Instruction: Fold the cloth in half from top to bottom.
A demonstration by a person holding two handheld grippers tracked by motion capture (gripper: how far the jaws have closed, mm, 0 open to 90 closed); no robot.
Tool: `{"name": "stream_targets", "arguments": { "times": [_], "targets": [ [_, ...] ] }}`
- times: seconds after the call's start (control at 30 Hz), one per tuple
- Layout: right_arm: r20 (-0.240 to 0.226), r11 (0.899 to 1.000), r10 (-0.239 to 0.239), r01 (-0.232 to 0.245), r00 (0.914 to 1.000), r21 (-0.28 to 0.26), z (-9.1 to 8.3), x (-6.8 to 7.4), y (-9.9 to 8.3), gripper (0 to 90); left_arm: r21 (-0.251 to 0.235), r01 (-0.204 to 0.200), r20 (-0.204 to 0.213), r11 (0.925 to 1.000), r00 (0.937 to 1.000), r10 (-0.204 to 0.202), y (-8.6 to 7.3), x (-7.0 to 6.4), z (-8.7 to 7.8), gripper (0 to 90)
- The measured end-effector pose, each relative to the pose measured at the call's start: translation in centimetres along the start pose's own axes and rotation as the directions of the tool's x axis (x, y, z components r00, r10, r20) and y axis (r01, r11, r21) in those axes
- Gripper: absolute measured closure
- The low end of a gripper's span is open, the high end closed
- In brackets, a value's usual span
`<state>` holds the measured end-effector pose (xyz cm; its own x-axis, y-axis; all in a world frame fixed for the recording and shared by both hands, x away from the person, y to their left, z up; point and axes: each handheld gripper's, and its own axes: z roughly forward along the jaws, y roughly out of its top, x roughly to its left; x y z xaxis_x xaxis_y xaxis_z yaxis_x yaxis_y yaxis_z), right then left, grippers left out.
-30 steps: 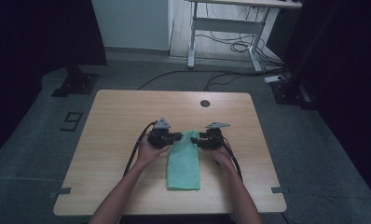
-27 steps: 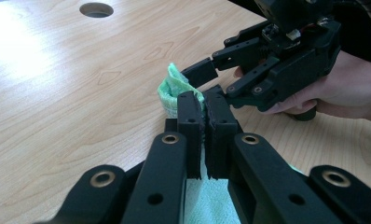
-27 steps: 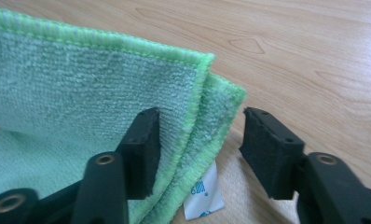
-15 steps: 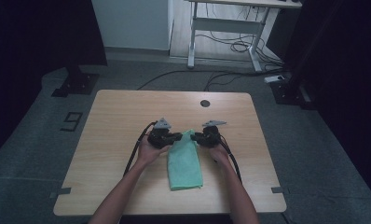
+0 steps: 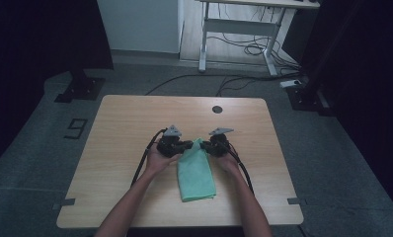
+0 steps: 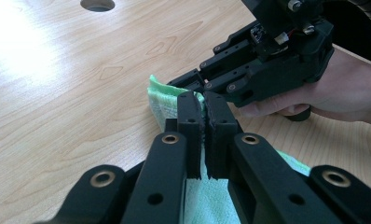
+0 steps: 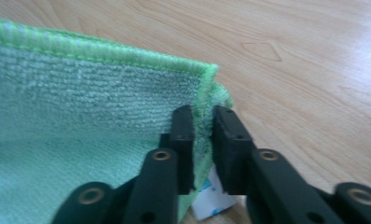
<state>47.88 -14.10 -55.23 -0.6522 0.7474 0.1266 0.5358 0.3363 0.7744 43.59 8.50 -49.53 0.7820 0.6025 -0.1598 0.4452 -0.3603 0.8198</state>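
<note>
The green cloth (image 5: 196,170) lies mid-table with its long axis running from the near edge away, far end pinched narrow. The left gripper (image 5: 184,145) and right gripper (image 5: 206,146) each clench a far corner (fuzzy microfibre, stitched hem). The wooden table (image 5: 120,128) stretches bare all round.

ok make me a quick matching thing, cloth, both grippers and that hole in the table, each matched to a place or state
Things:
1. green cloth
2. left gripper
3. right gripper
4. round hole

Places or states:
a. far part of the tabletop, bare wood around it
b. shut on the cloth's far left corner
c. lies on the table, far end pinched up
d. shut on the cloth's far right corner

Pairs: 1-c, 2-b, 3-d, 4-a
</note>
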Motion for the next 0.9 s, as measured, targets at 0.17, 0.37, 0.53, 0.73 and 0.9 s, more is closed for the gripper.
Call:
{"name": "stream_targets", "arguments": {
  "times": [0.17,0.37,0.53,0.73,0.9],
  "targets": [
    [-0.013,0.999,0.029,-0.029,0.9995,-0.012,-0.2,-0.1,-0.1,84.9,0.001,-0.002,-0.012,1.0000,0.9999,0.002,-0.1,0.2,-0.2,86.1],
    [-0.022,0.996,0.034,-0.036,0.9992,-0.078,-2.2,-0.3,-0.3,85.6,-0.023,0.003,-0.026,0.9997,0.9996,-0.004,0.0,0.7,-1.1,86.1],
    [-0.005,0.992,-0.003,0.002,1.0000,-0.129,-4.1,0.3,0.0,85.7,-0.041,-0.010,-0.024,0.9991,0.9997,0.009,0.1,0.5,-1.8,86.1],
    [-0.003,0.986,-0.020,0.020,0.9998,-0.163,-5.5,0.9,-0.7,85.5,-0.042,-0.031,-0.018,0.9986,0.9994,0.031,-0.1,0.0,-2.1,86.1],
    [0.007,0.981,-0.041,0.042,0.9991,-0.188,-6.3,1.5,-1.3,85.5,-0.046,-0.042,-0.013,0.9981,0.9990,0.042,-0.2,-0.5,-2.3,86.1]
  ]
}}
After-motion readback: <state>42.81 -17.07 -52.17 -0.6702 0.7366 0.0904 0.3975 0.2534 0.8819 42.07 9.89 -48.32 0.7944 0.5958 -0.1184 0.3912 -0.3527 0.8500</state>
